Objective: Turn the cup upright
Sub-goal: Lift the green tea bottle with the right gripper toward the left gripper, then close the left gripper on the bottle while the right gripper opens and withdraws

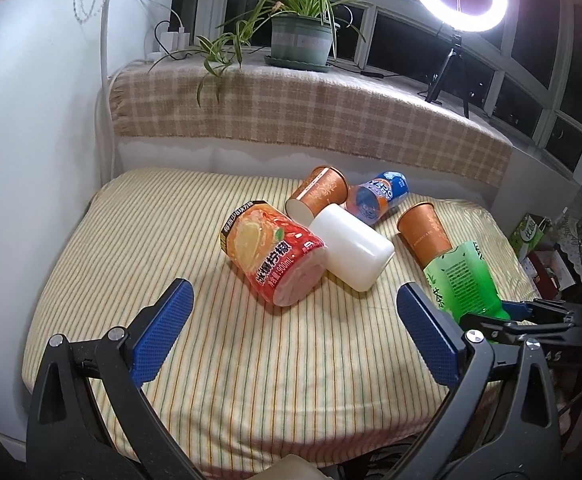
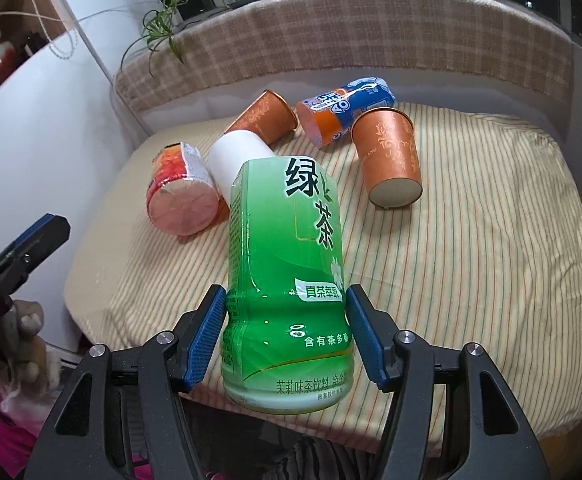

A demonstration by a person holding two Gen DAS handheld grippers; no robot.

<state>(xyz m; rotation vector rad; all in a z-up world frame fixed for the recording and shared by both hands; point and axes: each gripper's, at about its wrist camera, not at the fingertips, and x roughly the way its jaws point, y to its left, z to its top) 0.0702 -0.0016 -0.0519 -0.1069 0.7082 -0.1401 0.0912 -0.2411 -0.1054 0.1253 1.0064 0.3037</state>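
Your right hand-held gripper [image 2: 287,334] is clamped on the green tea cup [image 2: 287,268] — long axis pointing away, toward the bed [image 2: 491,240] — while your left hand-held gripper [image 1: 291,336] gapes idle

Cups [image 1: 333,232] crowd mid-bed; near striped cover [image 1: 251,360] open.

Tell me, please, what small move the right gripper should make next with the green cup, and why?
Probably tilt the green cup until it stands on its base, then lower it onto the striped cushion. The right gripper has its jaws shut on the cup's sides, and the cup is still leaning, not upright. The left gripper hangs open, holding nothing.
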